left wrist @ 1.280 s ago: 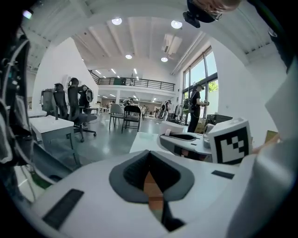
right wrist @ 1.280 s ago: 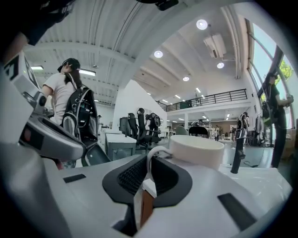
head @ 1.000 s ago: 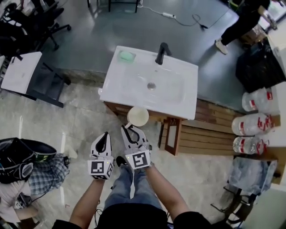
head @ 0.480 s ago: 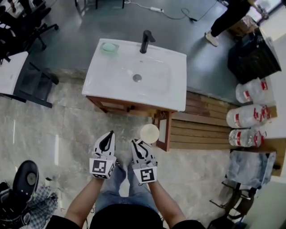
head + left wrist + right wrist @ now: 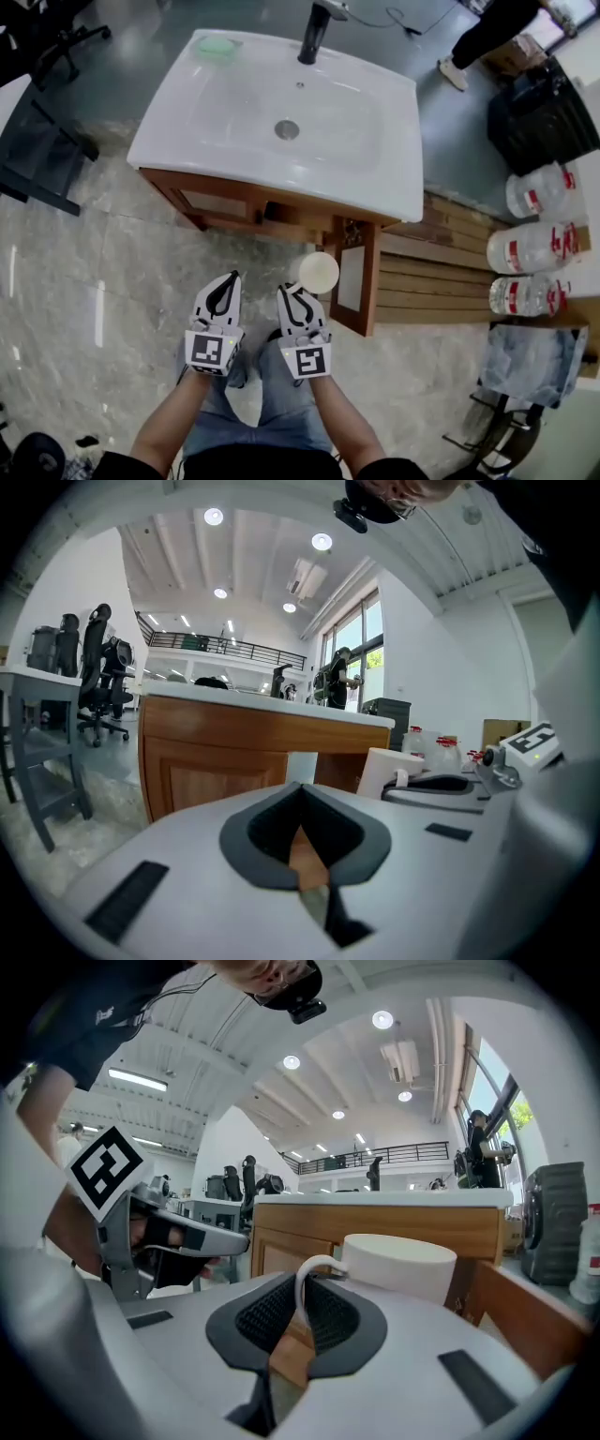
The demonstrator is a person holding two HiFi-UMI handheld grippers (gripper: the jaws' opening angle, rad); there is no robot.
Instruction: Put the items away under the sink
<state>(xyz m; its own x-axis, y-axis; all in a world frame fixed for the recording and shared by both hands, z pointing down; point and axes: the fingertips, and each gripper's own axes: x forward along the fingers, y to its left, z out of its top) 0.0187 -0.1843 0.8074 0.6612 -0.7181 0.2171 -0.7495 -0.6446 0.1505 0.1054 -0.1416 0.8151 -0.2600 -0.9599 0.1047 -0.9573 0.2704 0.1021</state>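
**Task status.** The sink is sitting ahead of both grippers and above them, on top of the cabinet. The door is standing open just to the right of my right gripper, so I am counting access to the storage space as done. The mug is not yet stored. It is hanging at the tip of my right gripper, in front of the cabinet and beside the open door, not inside. I am judging the task to be partway through: the mug has to go in and be released, and the door may then need closing. The inside of the cabinet is not showing in any view, so I cannot say what is already in there.

**Pose.** I am holding both forearms forward, side by side, with the grippers near each other and pointing at the cabinet front.

- Right gripper: it is clamping the handle of the mug, which is standing upright just past the jaws.
- Left gripper: it is hanging just to the left of the right one, jaws pressed together with nothing between them.
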